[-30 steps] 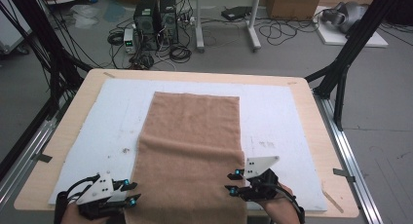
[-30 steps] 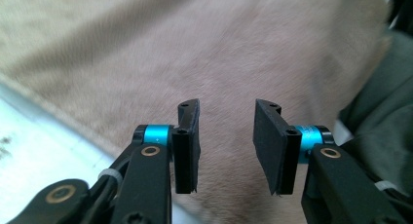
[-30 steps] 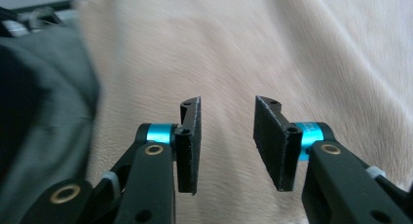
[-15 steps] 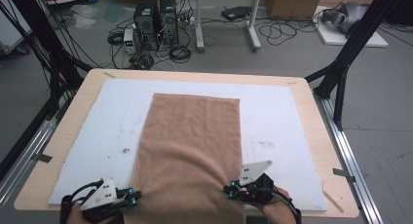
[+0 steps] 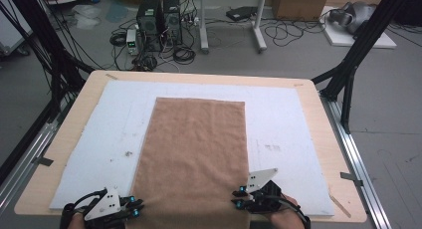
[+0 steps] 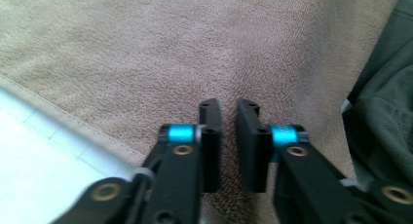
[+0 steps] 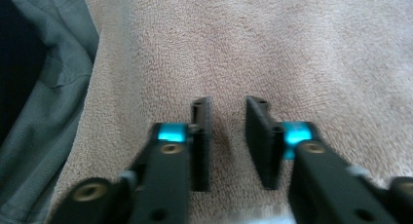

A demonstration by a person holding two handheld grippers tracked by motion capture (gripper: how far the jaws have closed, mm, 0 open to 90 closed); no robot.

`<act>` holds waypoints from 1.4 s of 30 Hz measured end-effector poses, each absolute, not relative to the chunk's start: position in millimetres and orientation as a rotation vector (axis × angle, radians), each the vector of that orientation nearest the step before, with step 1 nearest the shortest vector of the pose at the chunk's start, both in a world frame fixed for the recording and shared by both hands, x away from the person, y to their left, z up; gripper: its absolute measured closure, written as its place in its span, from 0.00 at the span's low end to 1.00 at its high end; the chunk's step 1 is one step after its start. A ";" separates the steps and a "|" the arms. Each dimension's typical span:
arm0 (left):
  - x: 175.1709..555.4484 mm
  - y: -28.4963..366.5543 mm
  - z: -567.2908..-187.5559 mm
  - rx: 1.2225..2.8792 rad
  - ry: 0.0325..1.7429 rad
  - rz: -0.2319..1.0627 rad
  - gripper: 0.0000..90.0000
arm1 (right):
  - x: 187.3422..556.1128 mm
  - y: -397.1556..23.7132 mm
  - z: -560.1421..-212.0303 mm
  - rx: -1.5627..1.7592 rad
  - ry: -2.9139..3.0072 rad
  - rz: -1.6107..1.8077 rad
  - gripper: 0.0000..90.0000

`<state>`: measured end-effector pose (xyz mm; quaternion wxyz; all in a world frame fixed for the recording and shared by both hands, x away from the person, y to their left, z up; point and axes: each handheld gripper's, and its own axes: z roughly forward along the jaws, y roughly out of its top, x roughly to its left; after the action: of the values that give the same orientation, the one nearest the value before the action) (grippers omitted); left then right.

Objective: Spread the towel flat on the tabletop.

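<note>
— Where's the cloth?

— The brown towel [image 5: 195, 154] lies flat down the middle of the white mat [image 5: 283, 119] on the counter [image 5: 328, 154], its near edge at my hands.

— And your grippers?

— My left gripper [image 5: 135, 208] and right gripper [image 5: 236, 199] are nearly together at its near corners, having just closed. Bare mat lies either side.

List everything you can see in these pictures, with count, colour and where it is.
towel: one, tan-brown, flat lengthwise down the middle of the mat
mat: one, white, covering most of the tabletop
table: one, light wood, centre of the high view
computer towers: two, black, on the floor beyond the table
cables: many, black, on the floor by the towers
left claw: one, black with blue accents, at the towel's near left corner
right claw: one, black with blue accents, at the towel's near right corner
</note>
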<state>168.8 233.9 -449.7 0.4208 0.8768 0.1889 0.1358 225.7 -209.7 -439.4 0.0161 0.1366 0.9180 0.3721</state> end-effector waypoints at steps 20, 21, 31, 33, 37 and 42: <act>161.1 238.2 -434.3 2.107 0.525 0.367 0.71 | 224.9 -225.9 -423.6 0.521 2.795 1.302 0.72; 163.2 238.3 -432.4 2.099 0.537 0.366 0.69 | 226.8 -227.3 -422.1 0.551 2.770 1.321 0.68; 198.1 232.9 -416.7 2.029 0.620 0.371 0.52 | 250.5 -233.5 -405.5 0.685 2.615 1.362 0.44; 207.9 230.4 -413.1 2.028 0.634 0.373 0.48 | 257.4 -232.5 -401.9 0.702 2.592 1.369 0.39; 225.5 228.2 -402.1 2.005 0.651 0.382 0.44 | 272.1 -229.6 -394.1 0.715 2.562 1.347 0.31; 237.8 223.6 -390.4 1.977 0.645 0.394 0.41 | 286.6 -227.2 -386.6 0.734 2.517 1.362 0.26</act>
<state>237.8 223.6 -390.4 0.4904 0.8140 0.2657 0.1623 286.6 -227.2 -386.6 0.0936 0.2473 0.8481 0.4591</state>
